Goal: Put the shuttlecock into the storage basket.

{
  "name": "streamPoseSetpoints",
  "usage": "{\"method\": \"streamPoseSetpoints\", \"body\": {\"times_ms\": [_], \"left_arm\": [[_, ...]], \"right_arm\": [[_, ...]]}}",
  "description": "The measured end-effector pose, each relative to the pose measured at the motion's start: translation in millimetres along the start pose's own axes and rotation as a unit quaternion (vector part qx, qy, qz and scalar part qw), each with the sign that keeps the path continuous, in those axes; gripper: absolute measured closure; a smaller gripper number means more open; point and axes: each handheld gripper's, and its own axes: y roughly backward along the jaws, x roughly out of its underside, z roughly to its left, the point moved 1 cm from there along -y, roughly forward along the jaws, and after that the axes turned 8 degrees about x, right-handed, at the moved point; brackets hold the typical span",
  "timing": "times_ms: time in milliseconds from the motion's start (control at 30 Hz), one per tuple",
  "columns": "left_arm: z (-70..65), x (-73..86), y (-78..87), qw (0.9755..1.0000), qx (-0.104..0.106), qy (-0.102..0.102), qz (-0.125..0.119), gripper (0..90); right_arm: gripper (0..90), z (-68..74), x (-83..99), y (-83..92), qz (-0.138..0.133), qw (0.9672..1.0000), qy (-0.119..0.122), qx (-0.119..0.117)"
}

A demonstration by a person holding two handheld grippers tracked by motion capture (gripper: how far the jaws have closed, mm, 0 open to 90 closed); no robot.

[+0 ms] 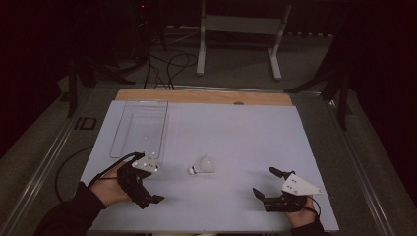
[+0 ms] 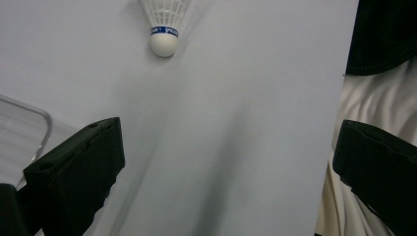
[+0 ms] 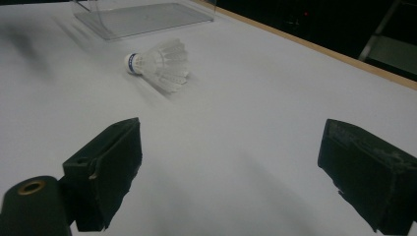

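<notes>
A white shuttlecock (image 1: 201,166) with a blue band lies on its side on the white table top (image 1: 236,132), its cork end towards the left. My left gripper (image 1: 155,179) is to its left, open and empty, with jaws wide apart. Its own view has the shuttlecock (image 2: 164,29) ahead, cork nearest, beyond my left gripper (image 2: 228,172). My right gripper (image 1: 265,183) rests near the front right, open and empty, facing left. Its view shows the shuttlecock (image 3: 157,64) ahead and left of my right gripper (image 3: 233,167).
A clear plastic tray (image 1: 140,128) lies at the table's back left, just behind the left gripper; the tray (image 2: 24,132) edges that gripper's view, and the tray (image 3: 142,17) is far off. A wooden strip (image 1: 196,96) borders the far edge. A white stand (image 1: 241,24) and cables (image 1: 167,64) are on the floor beyond.
</notes>
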Motion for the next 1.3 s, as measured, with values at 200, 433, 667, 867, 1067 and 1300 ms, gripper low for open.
{"method": "streamPoseSetpoints", "body": {"times_ms": [200, 433, 667, 867, 1067, 1300], "left_arm": [[3.3, -4.8, -3.2, 0.9998, 0.01, -0.003, 0.014, 0.0], [1.7, -13.4, -6.2, 0.9995, 0.016, -0.014, 0.023, 0.0], [3.6, -25.9, -11.5, 0.998, 0.035, -0.028, 0.044, 0.0], [4.4, -36.8, -18.3, 0.997, 0.042, -0.037, 0.055, 0.0], [8.9, -44.3, -23.5, 0.9969, 0.044, -0.03, 0.059, 0.0], [16.4, -52.1, -24.8, 0.9983, 0.016, -0.005, 0.056, 0.0]], "right_arm": [[9.4, -0.3, 0.3, -0.2, 0.0, 1.0, 0.001, 0.0], [9.4, -0.1, 0.4, -0.9, 0.001, 1.0, 0.002, -0.001], [9.4, 0.5, 0.4, -1.0, 0.002, 1.0, 0.003, -0.003], [9.4, -0.1, 0.9, -1.0, 0.002, 1.0, 0.002, -0.003], [9.4, 0.1, 0.8, -1.0, 0.002, 1.0, 0.003, -0.004], [9.4, 0.2, 1.2, -1.3, 0.004, 1.0, 0.003, -0.005]]}}
